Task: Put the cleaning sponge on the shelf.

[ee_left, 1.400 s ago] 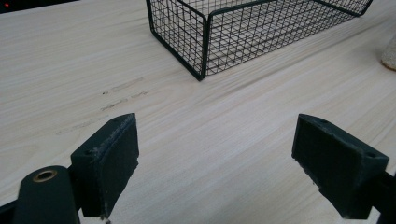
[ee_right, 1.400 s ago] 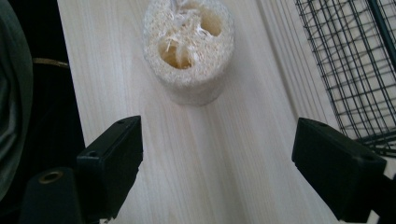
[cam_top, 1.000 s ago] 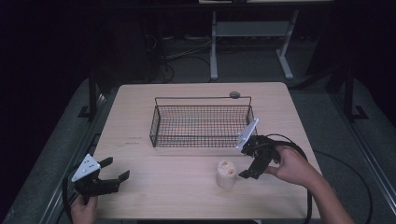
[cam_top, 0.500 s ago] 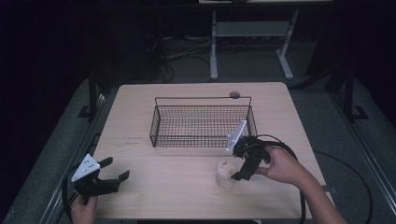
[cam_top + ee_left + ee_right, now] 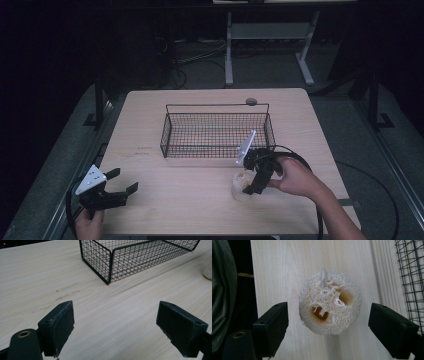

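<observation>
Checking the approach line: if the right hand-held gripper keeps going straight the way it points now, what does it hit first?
Most likely the loofah sponge, standing on the table between the right hand-held gripper's open jaws.

A round, pale, fibrous loofah sponge [image 5: 330, 303] lay mid-frame on the light wooden table [image 5: 287, 265], between the right gripper's [image 5: 329, 332] parted black jaws, touching neither. A black wire basket [image 5: 412, 277] occupied the right edge.

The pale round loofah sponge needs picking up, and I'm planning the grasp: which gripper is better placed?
Right: the right gripper brackets the pale round loofah sponge, jaws open; the left gripper is far off.
</observation>
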Demonstrator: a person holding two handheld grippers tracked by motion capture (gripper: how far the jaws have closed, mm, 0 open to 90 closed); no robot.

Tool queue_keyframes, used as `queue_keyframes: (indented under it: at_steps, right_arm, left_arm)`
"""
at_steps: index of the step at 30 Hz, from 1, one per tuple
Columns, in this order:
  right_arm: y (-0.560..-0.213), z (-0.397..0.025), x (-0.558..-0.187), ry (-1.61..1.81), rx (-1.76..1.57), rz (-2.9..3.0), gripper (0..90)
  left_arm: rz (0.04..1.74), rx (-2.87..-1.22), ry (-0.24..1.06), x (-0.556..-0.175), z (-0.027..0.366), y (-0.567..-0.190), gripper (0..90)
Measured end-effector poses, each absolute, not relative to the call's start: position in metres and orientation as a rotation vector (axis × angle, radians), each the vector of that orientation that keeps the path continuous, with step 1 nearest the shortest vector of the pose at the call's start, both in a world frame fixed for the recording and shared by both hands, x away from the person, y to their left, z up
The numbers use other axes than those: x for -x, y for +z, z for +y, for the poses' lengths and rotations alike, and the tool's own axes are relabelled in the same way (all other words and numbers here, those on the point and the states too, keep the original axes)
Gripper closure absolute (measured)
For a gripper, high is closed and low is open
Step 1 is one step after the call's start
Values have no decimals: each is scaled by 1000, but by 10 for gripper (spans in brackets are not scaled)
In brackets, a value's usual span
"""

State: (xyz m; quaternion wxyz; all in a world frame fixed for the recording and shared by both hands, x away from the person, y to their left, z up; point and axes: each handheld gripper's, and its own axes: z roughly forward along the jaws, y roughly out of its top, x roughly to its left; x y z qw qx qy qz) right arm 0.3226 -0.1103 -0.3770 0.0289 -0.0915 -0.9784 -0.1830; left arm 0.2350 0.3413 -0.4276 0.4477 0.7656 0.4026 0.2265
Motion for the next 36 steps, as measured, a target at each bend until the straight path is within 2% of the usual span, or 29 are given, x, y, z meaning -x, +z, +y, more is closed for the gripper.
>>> queue_keyframes:
  at_steps: [24, 26, 36]
  right_arm:
    - [-393, -98, -326, -480, 294, -3008, 172]
    - [-393, -98, -326, -480, 290, -2999, 212]
    - [-394, -98, -327, -478, 281, -2996, 277]
  left_arm:
    - [1000, -1887, 561, -234, 343, -427, 139]
    - [999, -1887, 562, -234, 343, -427, 139]
    - [997, -1887, 563, -234, 342, -427, 139]
